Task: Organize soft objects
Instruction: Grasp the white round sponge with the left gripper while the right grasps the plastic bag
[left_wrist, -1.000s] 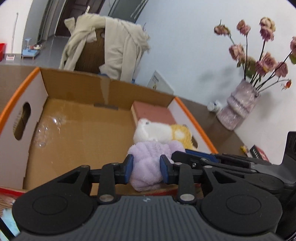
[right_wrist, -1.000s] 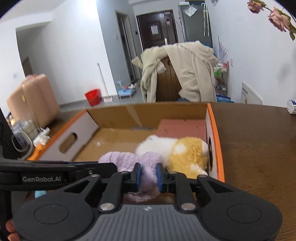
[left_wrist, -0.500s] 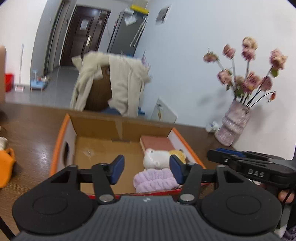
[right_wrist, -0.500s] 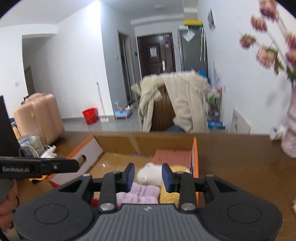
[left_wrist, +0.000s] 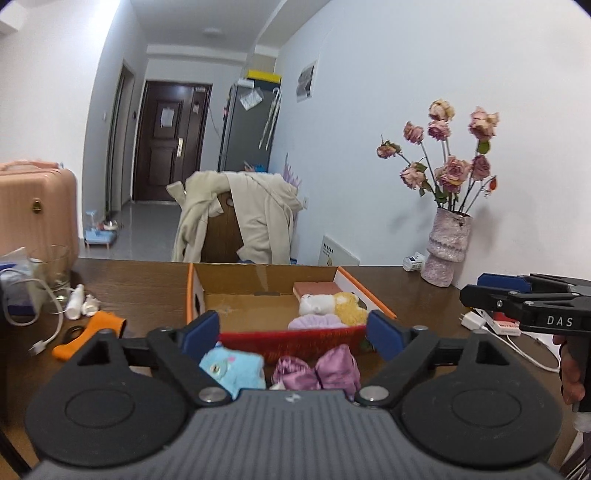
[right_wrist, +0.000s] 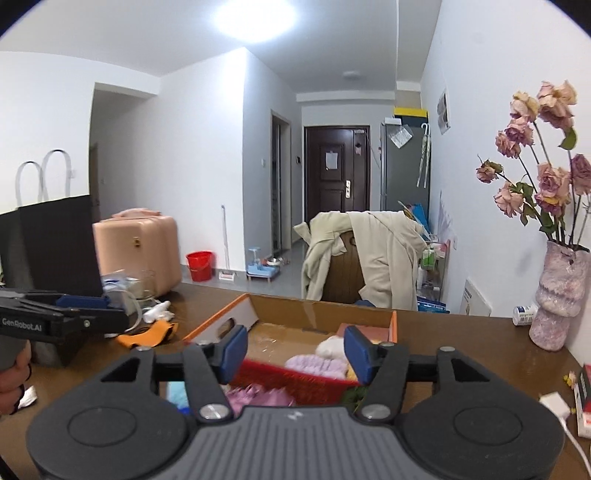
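Observation:
An open cardboard box with orange edges lies on the brown table. In its right side lie a lilac fluffy cloth, a white-and-yellow plush toy and a pink block. In front of the box, on the table, lie a light blue plush and a purple satin bow. My left gripper is open and empty, held back above these two. My right gripper is open and empty, held back from the box, with the lilac cloth seen between its fingers.
A pink vase of dried roses stands at the right by the wall. An orange item, cables and a glass lie at the left. A white charger and cable lie at the right. A chair with a beige coat stands behind the table.
Both grippers let go of the lilac cloth in the box, opened wide, and pulled back and up. The blue plush and purple bow have come into view in front of the box.

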